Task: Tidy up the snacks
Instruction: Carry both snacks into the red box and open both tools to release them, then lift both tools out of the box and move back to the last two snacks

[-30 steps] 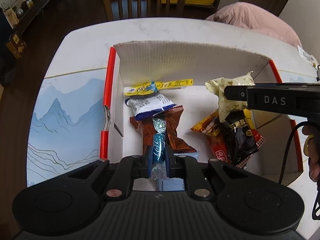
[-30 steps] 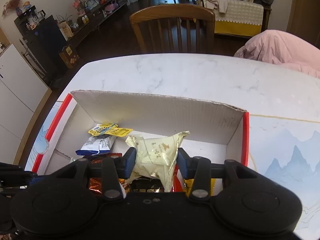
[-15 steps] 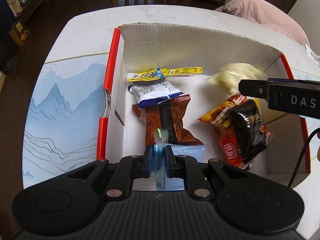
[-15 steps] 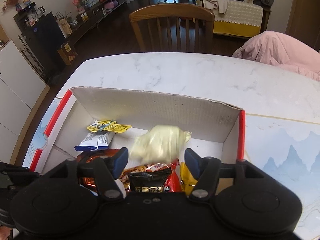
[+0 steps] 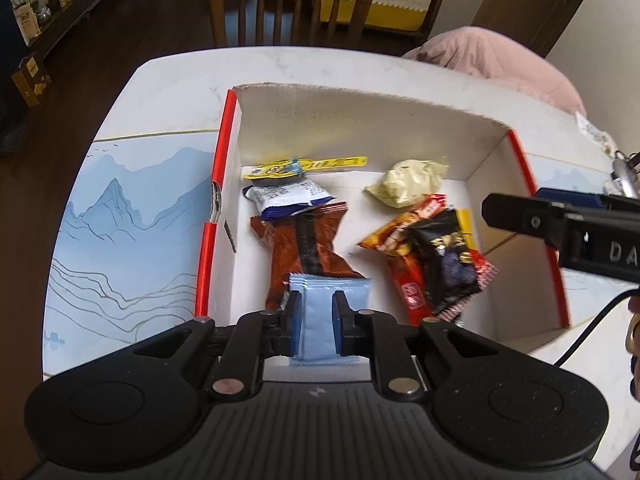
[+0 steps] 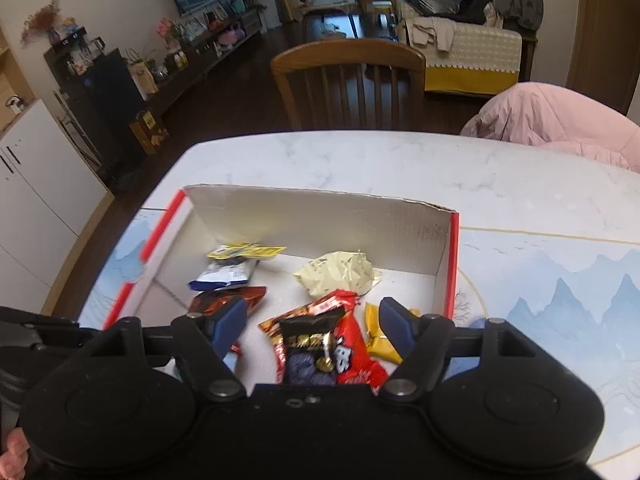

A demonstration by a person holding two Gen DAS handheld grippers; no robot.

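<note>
A cardboard box point(image 5: 360, 120) with red edges holds the snacks. My left gripper point(image 5: 317, 322) hangs over its near edge. Its jaws are opening and stand a little apart, and nothing is pinched between them. A light-blue packet point(image 5: 354, 290) lies flat under them. The blue foil candy is out of sight. My right gripper point(image 6: 312, 322) is above the box's right half, jaws opening and empty. The cream packet point(image 6: 340, 276) lies loose at the back right, also seen as the cream packet point(image 5: 408, 186). One finger point(image 5: 520, 220) of the right gripper enters the left wrist view from the right.
In the box lie a yellow strip packet point(image 5: 304, 166), a white-and-blue packet point(image 5: 286, 198), a brown packet point(image 5: 308, 240) and a red-and-black pile point(image 5: 444, 256). A blue mountain-print mat point(image 5: 132, 232) covers the table. A wooden chair point(image 5: 292, 4) and pink bedding point(image 5: 492, 56) stand behind.
The right gripper opened and let the cream packet fall to the box floor, then drew back and up. The blue candy left the left jaws, and that gripper pulled back.
</note>
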